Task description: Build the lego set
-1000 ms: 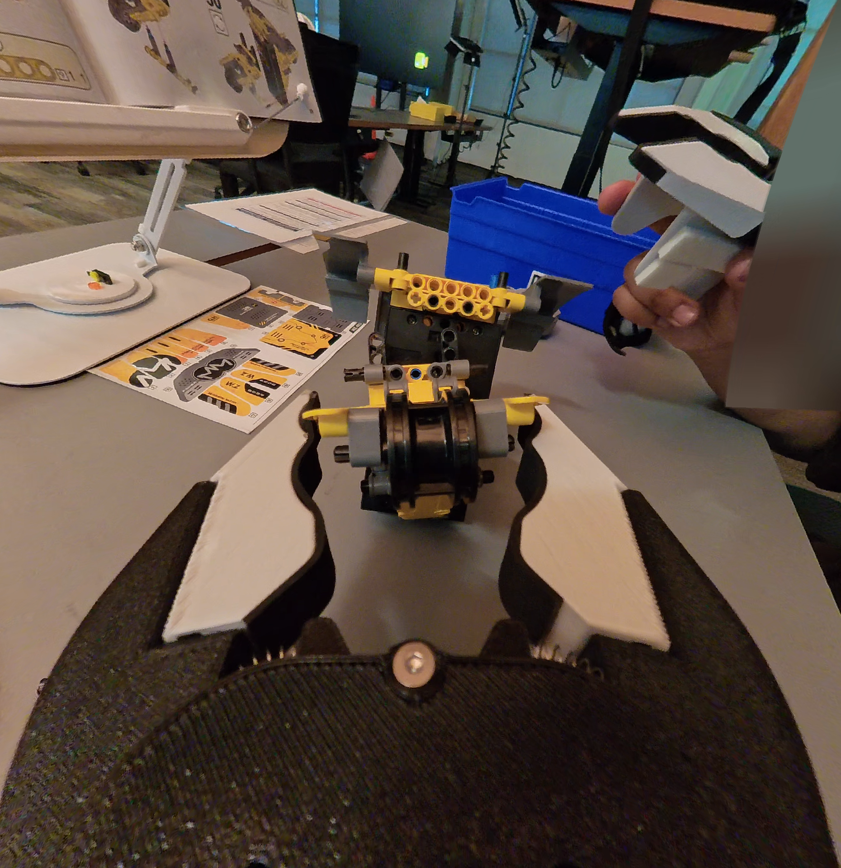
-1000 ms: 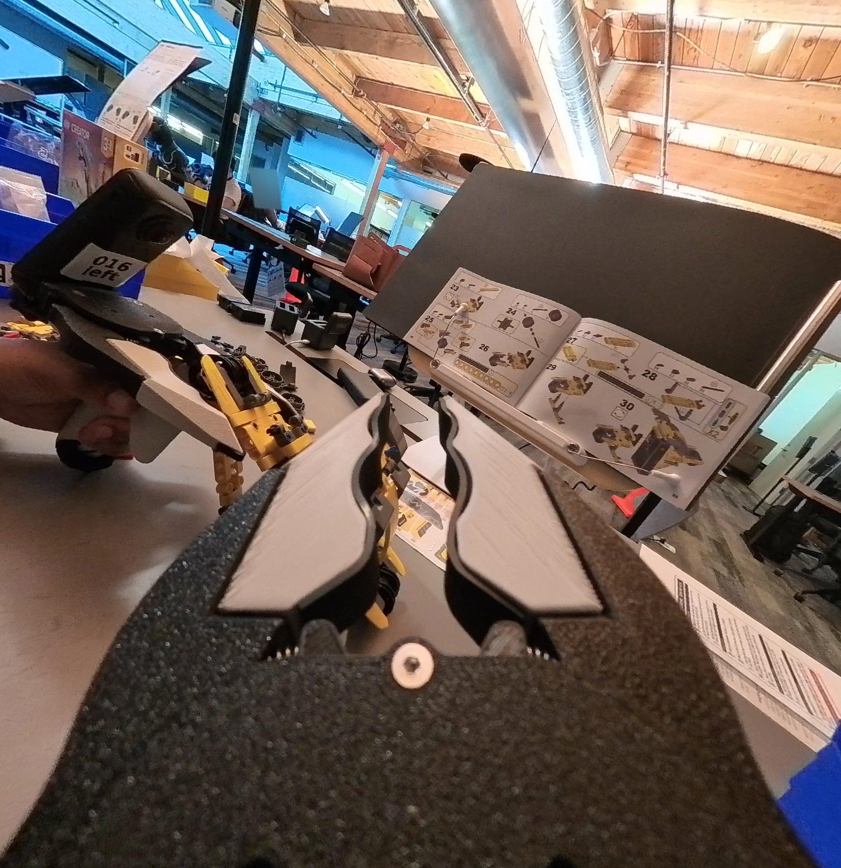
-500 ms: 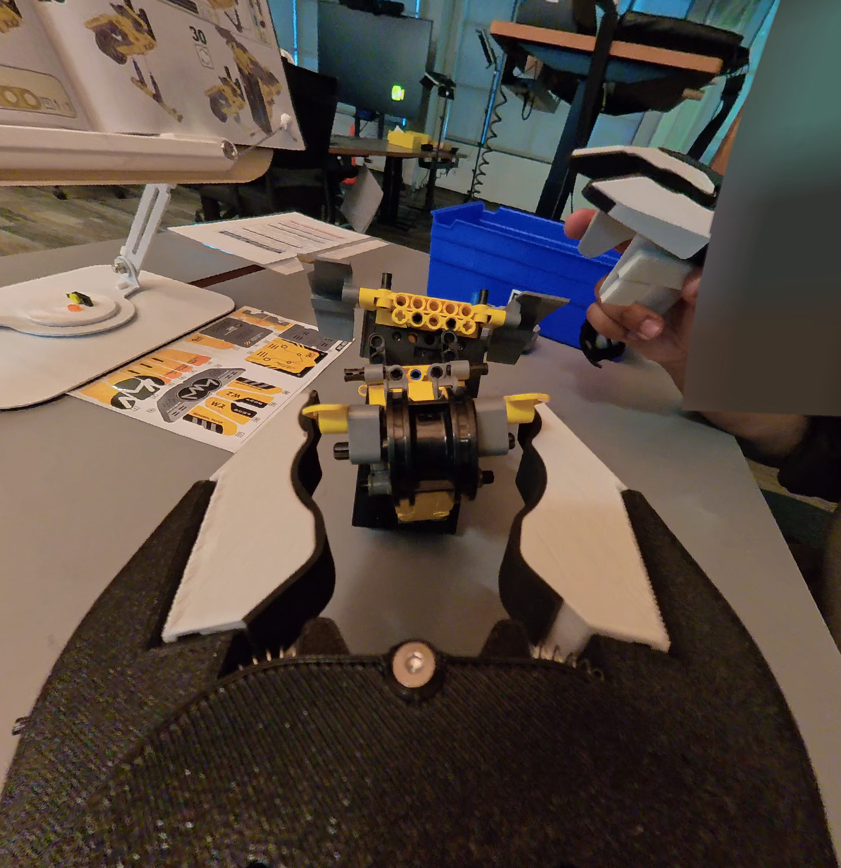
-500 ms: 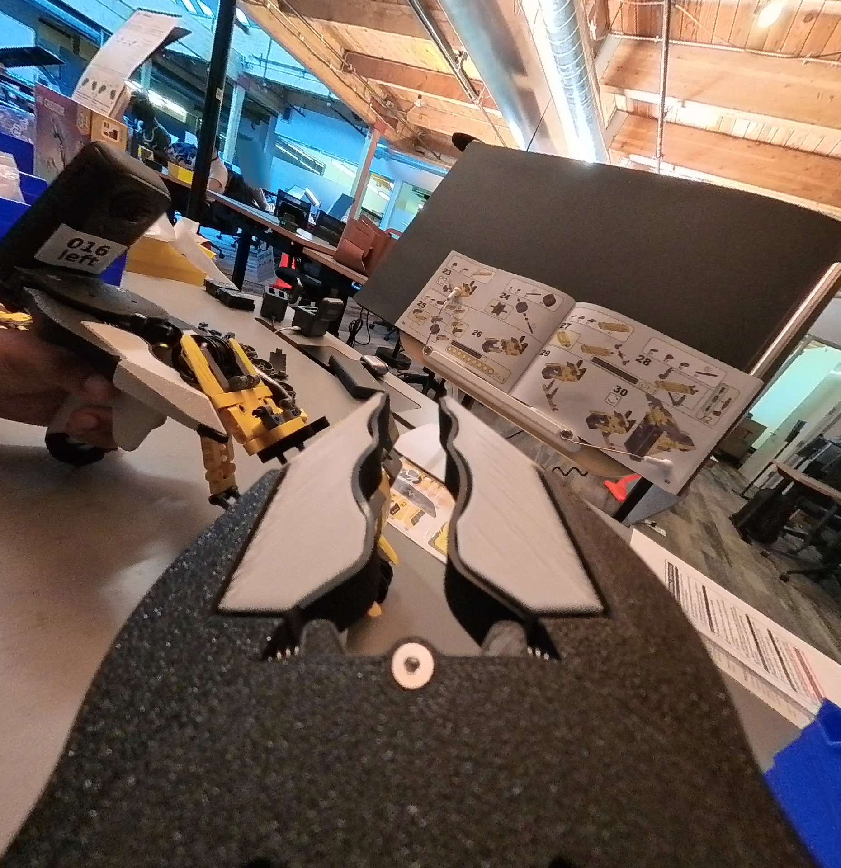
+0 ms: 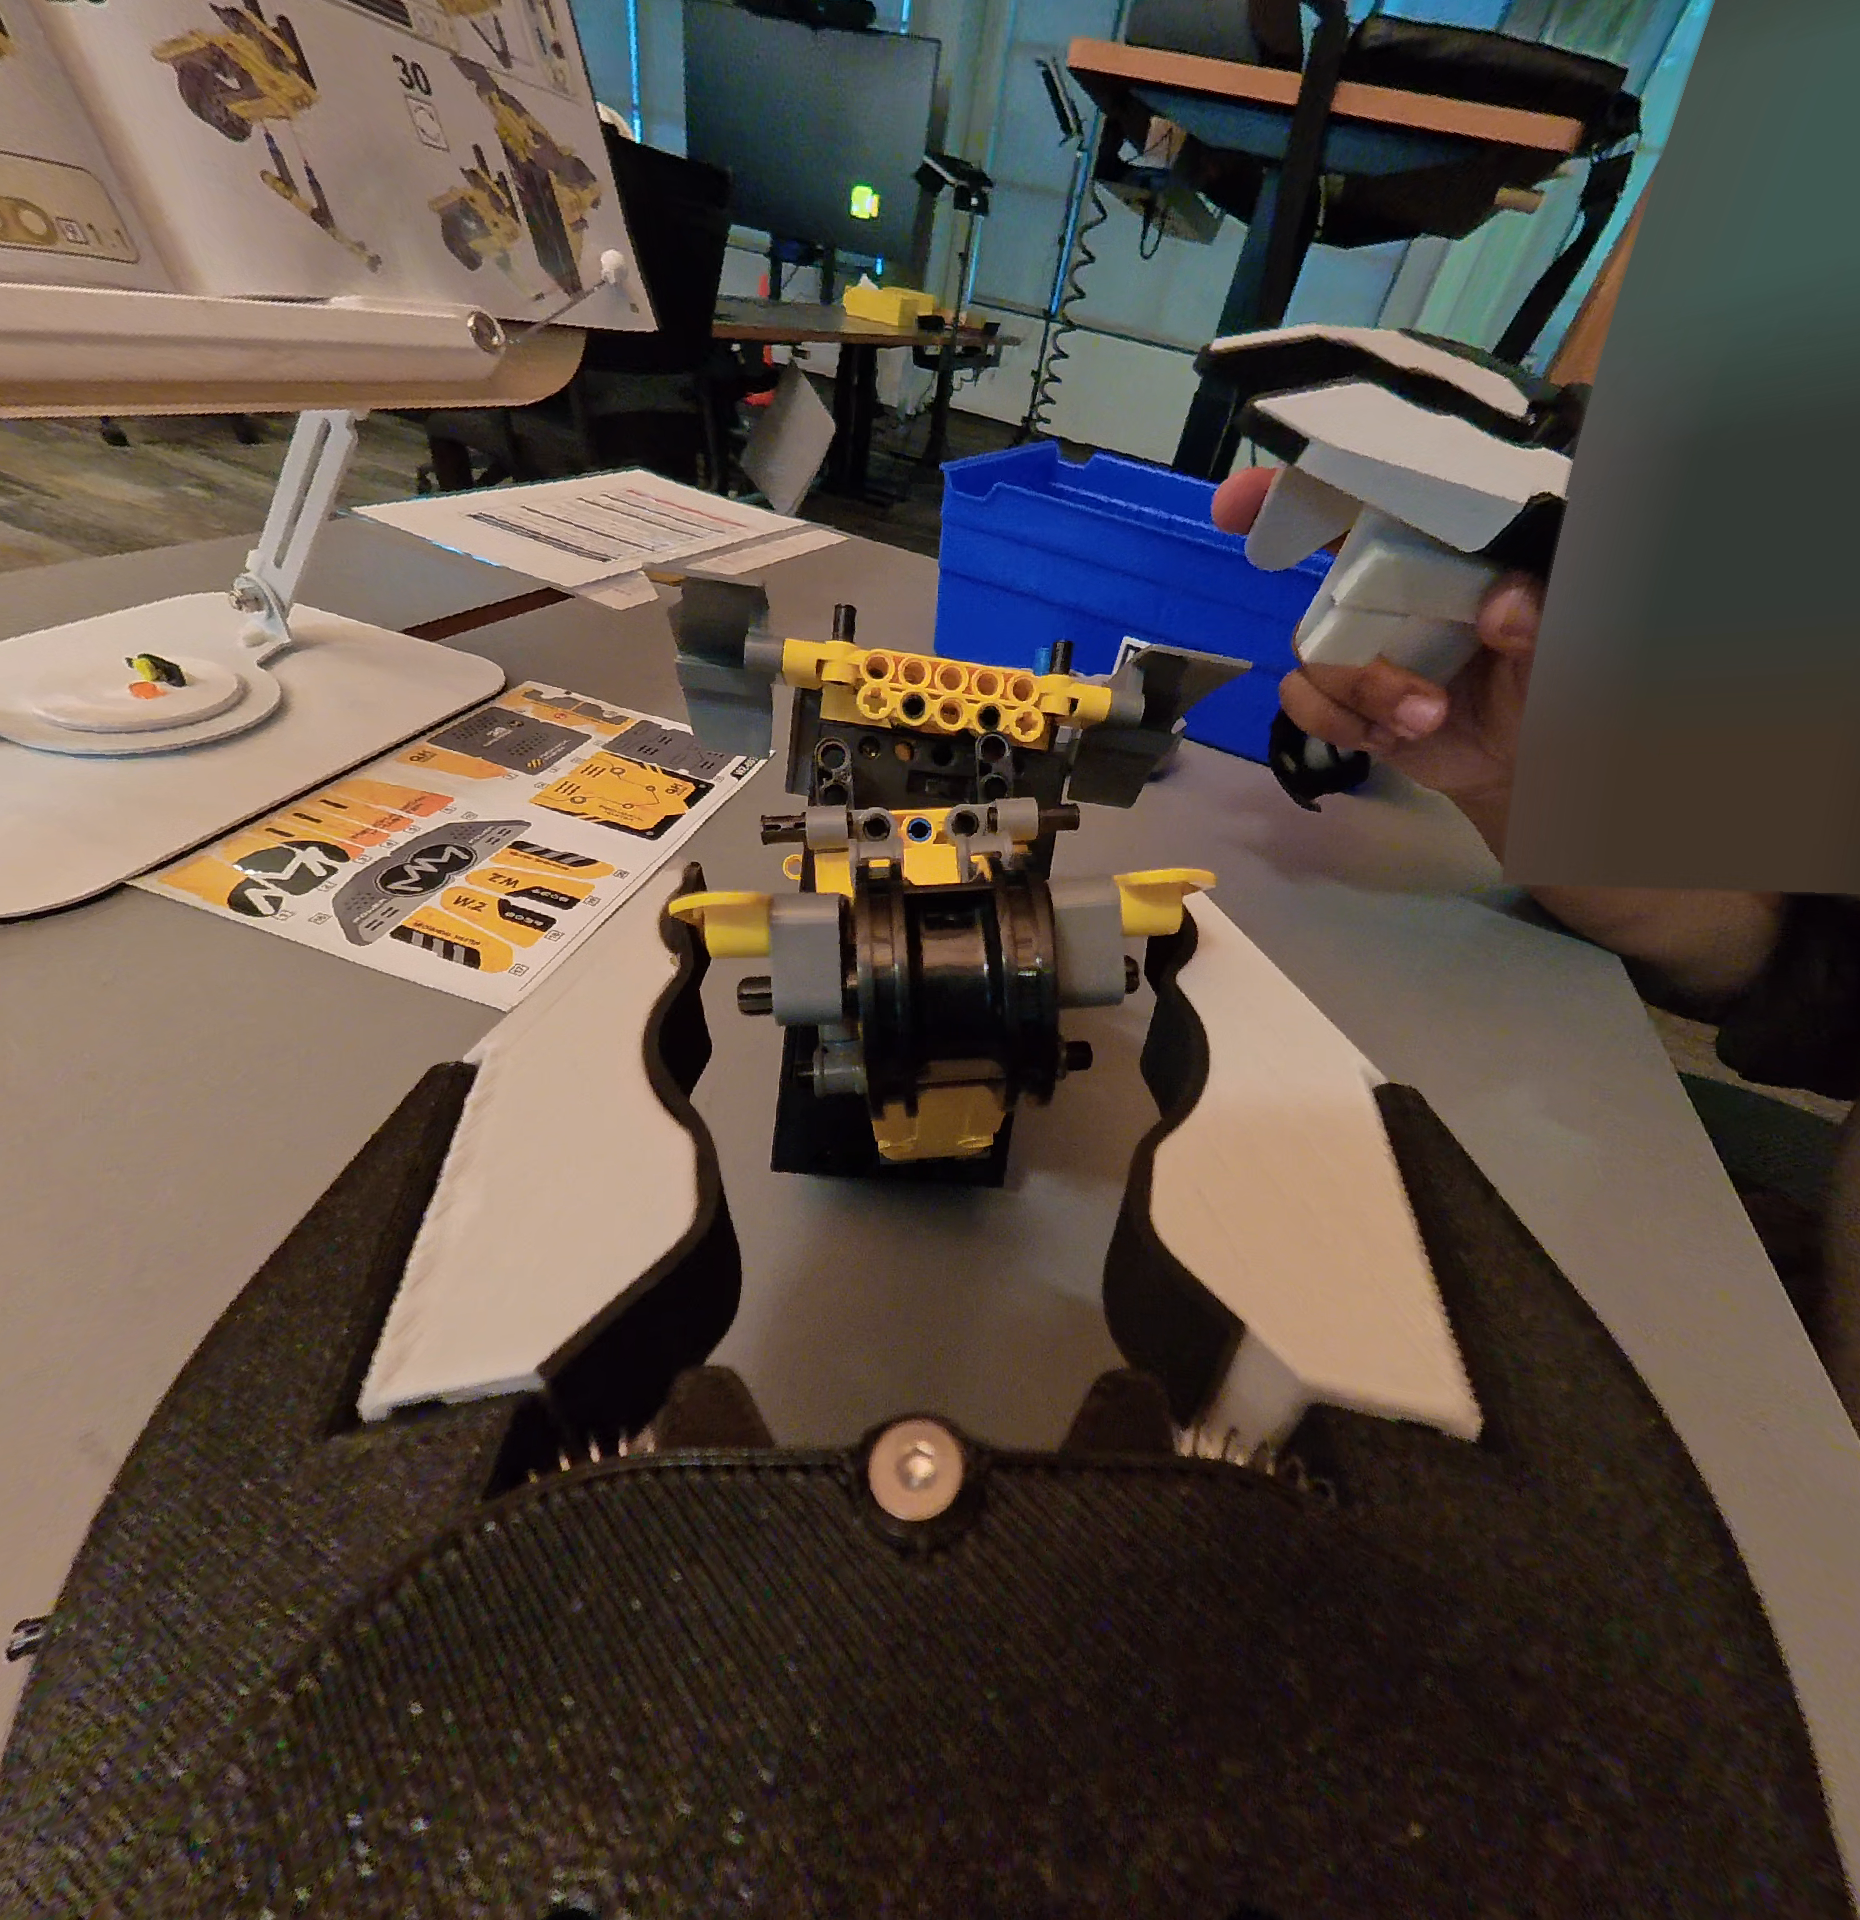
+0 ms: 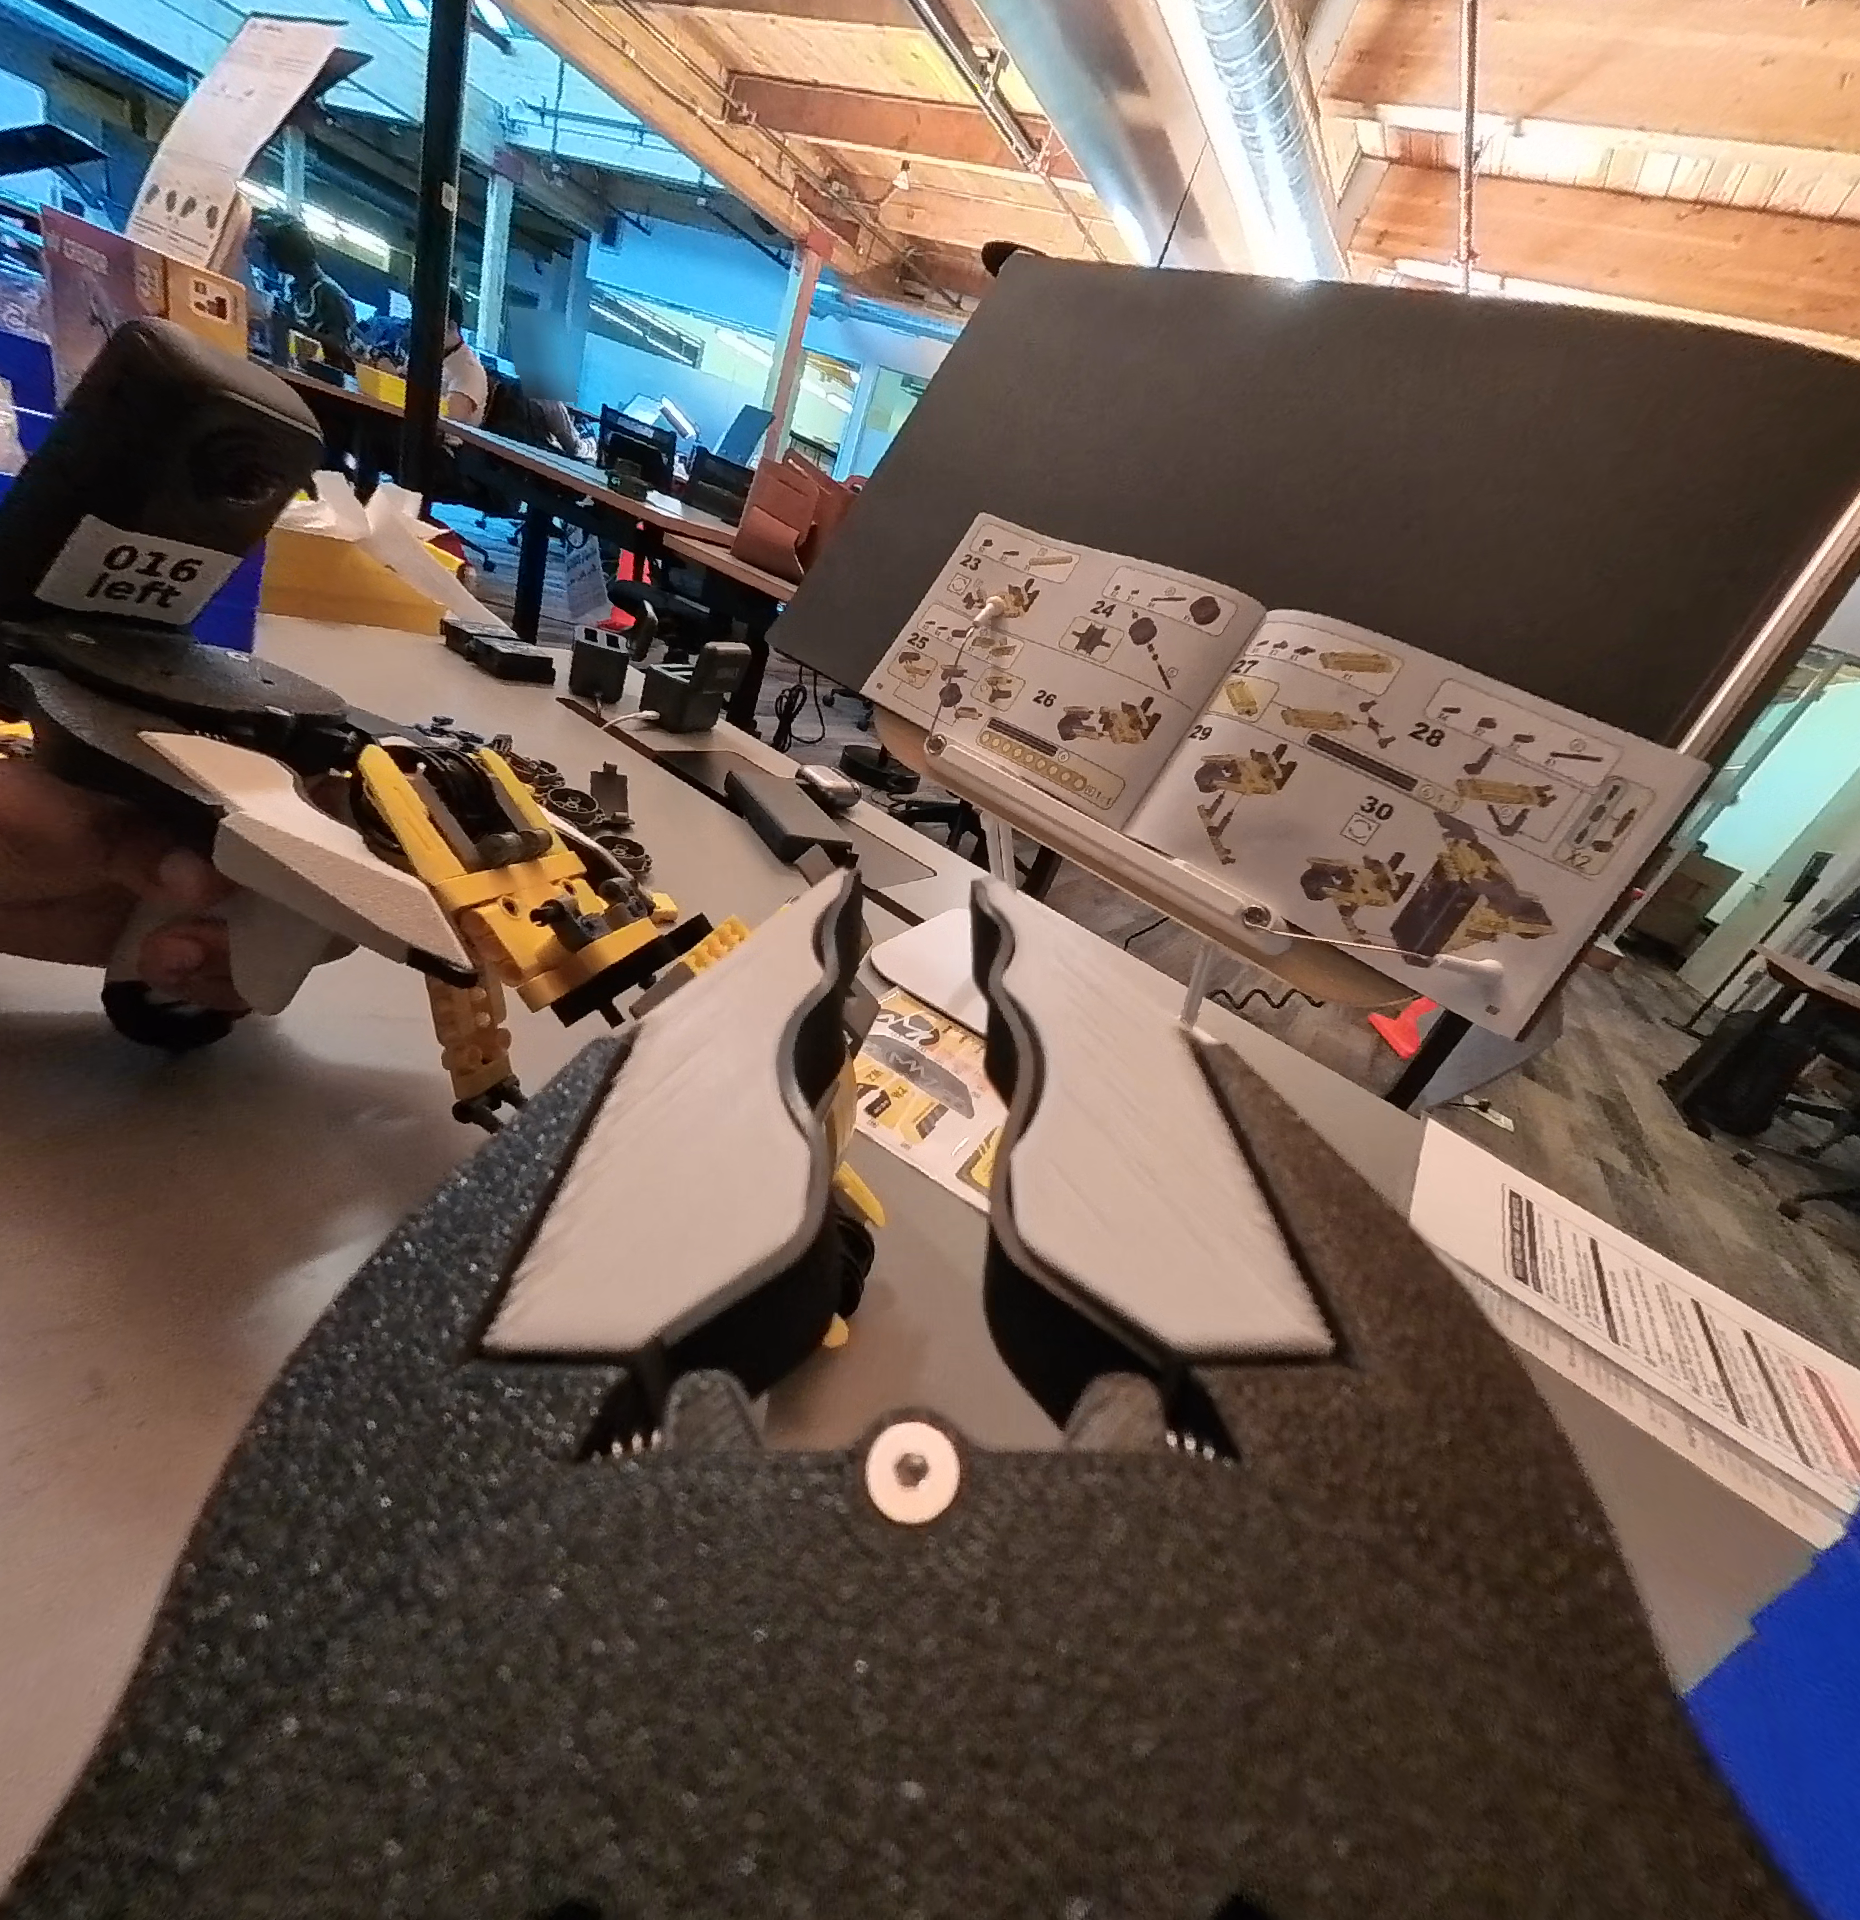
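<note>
My left hand-held gripper: clamped on the yellow-and-black brick model, tilted above the table. My right hand-held gripper: fingers slightly parted, nothing held; sticker sheet just ahead

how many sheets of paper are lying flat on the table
2. A yellow and grey sticker sheet lies beside the white stand base, left of the brick model. A white printed sheet lies farther back, near the blue bin. Others may be hidden.
</note>
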